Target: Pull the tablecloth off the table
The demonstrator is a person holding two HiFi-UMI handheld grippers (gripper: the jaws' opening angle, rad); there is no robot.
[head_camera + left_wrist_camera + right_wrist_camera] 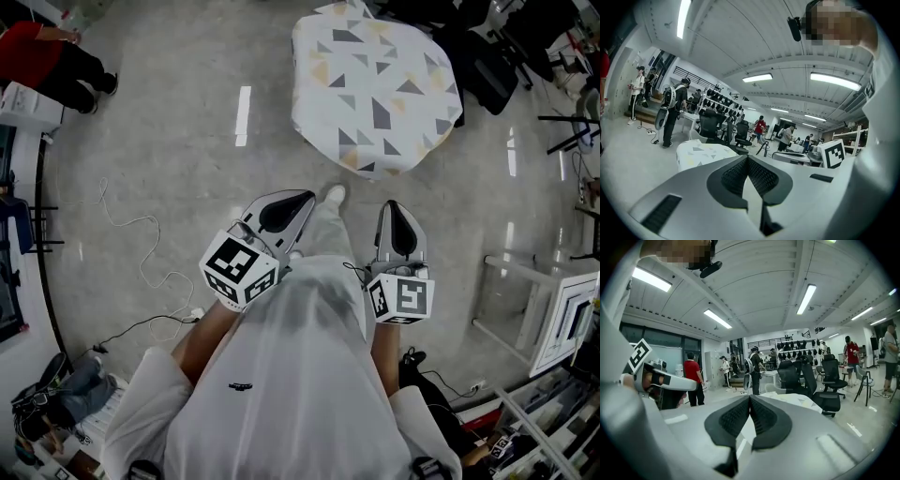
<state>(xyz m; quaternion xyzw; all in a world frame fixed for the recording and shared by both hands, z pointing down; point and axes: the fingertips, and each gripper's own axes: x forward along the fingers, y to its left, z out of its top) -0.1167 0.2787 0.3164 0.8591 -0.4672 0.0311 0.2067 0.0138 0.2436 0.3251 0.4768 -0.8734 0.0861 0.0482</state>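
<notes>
Ahead, the tablecloth (375, 89) drapes its hidden table, well apart from the left gripper (302, 199) and right gripper (394, 208), both with jaws pressed together on nothing; risk: arriving shut, they would shove the cloth's edge instead of pinching it.

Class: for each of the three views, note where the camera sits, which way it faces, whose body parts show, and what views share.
Head view: on the person's head, facing steeply down; shows white shirt, forearms, left gripper, right gripper, and the tablecloth-covered table ahead.
Left gripper view: on the left gripper, facing along its shut jaws toward the table; shirt at right.
Right gripper view: on the right gripper, same direction, jaws shut; shirt at left.
Shared: all three show the table; each gripper view catches the other's marker cube.
</notes>
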